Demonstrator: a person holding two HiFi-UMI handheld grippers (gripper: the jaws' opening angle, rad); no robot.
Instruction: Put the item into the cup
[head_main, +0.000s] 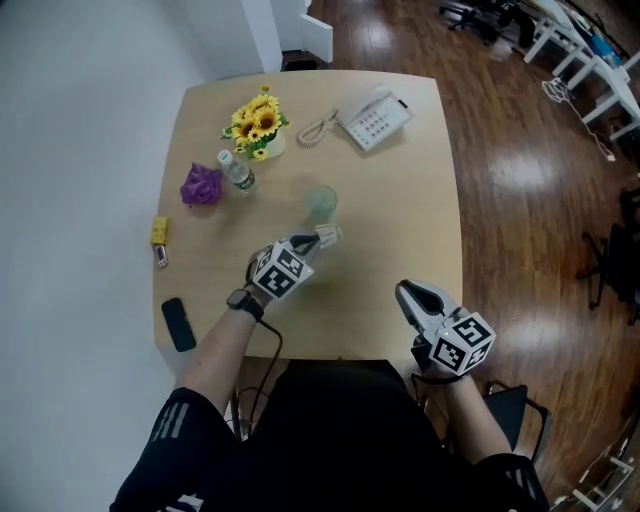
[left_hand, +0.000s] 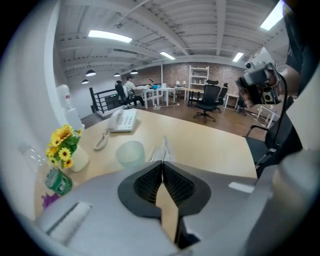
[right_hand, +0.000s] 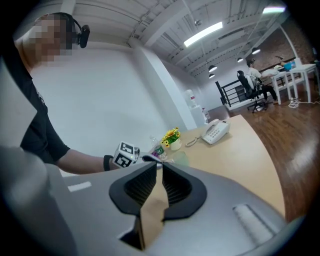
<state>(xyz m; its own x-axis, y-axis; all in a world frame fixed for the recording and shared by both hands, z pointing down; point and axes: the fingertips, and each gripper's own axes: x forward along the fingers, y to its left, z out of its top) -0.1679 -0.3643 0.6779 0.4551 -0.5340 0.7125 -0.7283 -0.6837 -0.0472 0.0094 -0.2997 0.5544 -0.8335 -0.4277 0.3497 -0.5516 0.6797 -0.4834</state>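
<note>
Table (head_main: 400, 270) tan; cup (head_main: 320, 201) pale translucent green; item (head_main: 328, 237) white; flowers (head_main: 257, 120) yellow; telephone (head_main: 374, 119) white; crumpled wad (head_main: 201, 185) purple; floor (head_main: 520, 180) dark brown.

wearing black top (head_main: 330, 440), grey-striped sleeves, black watch (head_main: 240, 300) on left wrist, left gripper (head_main: 322, 240) and right gripper (head_main: 404, 291) showing grey shells, black ribbed pads (left_hand: 150, 182), black-and-white marker cubes

Head camera steeply above the table (head_main: 400, 200); left gripper (head_main: 318, 240) and right gripper (head_main: 403, 289) cameras low, toward the same telephone (head_main: 375, 120).
</note>
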